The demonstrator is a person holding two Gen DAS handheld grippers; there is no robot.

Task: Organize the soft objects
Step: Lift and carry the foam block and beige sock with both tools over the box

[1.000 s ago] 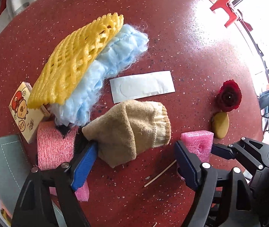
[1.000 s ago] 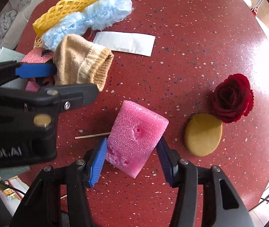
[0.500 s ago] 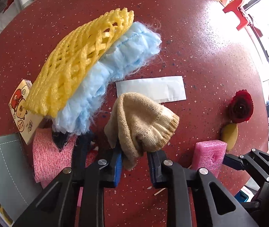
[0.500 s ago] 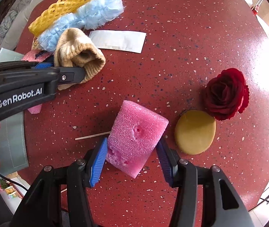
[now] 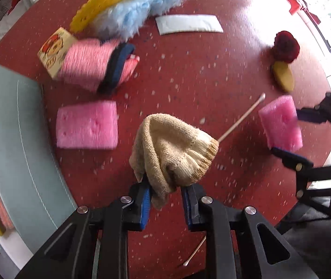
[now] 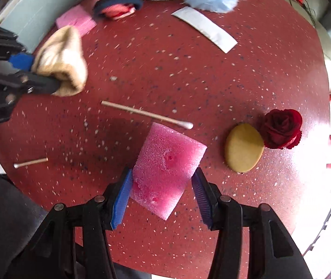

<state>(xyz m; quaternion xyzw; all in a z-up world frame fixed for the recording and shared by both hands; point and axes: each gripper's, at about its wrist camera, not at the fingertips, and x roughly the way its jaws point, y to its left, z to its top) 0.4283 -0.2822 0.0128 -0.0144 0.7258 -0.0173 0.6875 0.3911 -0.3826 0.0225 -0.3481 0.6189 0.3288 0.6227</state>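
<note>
Beige glove (image 5: pixel 172 148) pinched in my left gripper (image 5: pixel 165 197) | pink foam block (image 6: pixel 165 169) clamped in my right gripper (image 6: pixel 163 195) | red table (image 6: pixel 188 76)

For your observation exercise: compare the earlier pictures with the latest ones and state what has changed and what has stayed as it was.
The left gripper has just been closing: its fingers took hold of the beige knit glove and carried it away from the pile. The right gripper stays clamped on its pink foam block. The rose and the yellow pad lie as before.
</note>
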